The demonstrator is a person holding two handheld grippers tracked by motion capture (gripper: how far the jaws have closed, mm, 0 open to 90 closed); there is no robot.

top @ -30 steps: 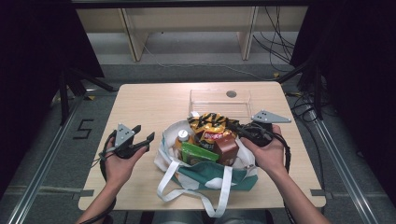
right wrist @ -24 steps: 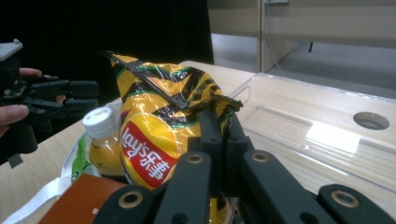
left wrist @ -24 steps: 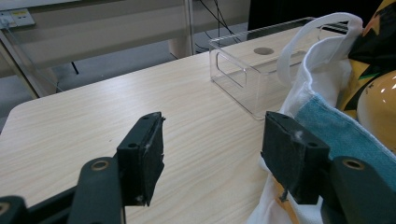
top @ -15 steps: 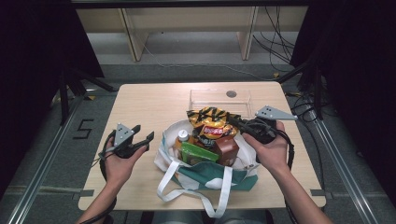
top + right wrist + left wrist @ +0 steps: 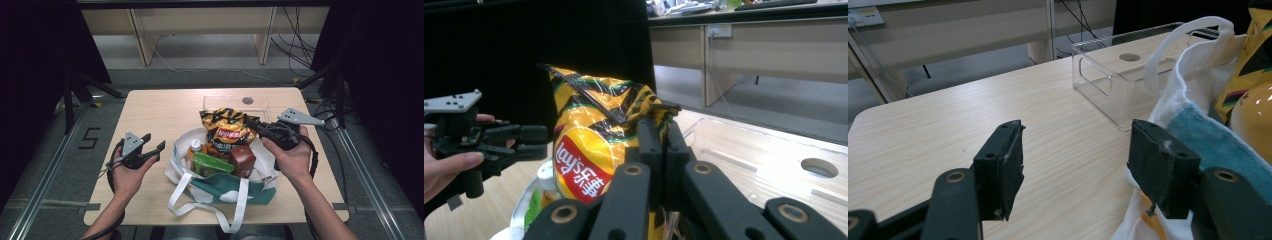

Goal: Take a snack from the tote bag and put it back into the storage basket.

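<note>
High view, landmark: a white and teal tote bag (image 5: 220,187) lies open on the wooden table (image 5: 160,112), near the person's edge, with its handles trailing toward that edge.
Chip bag: a yellow and black chip bag (image 5: 227,127) stands out of the far side of the tote bag's mouth, its top edge above the rest of the contents.
Right gripper: the right gripper (image 5: 251,124) reaches in from the right of the tote bag; in the right gripper view its jaws are pressed together on the chip bag's crimped top corner (image 5: 659,112).
Left gripper: the left gripper (image 5: 154,144) hangs left of the tote bag, just clear of its rim, jaws spread with nothing between them (image 5: 1075,170).
Other contents: a green packet (image 5: 212,164), a dark red carton (image 5: 242,160) and a white-capped bottle (image 5: 196,146) sit inside the tote bag, nearer the person than the chip bag.
Clear box: a clear plastic box (image 5: 235,102) stands on the table just beyond the tote bag.
</note>
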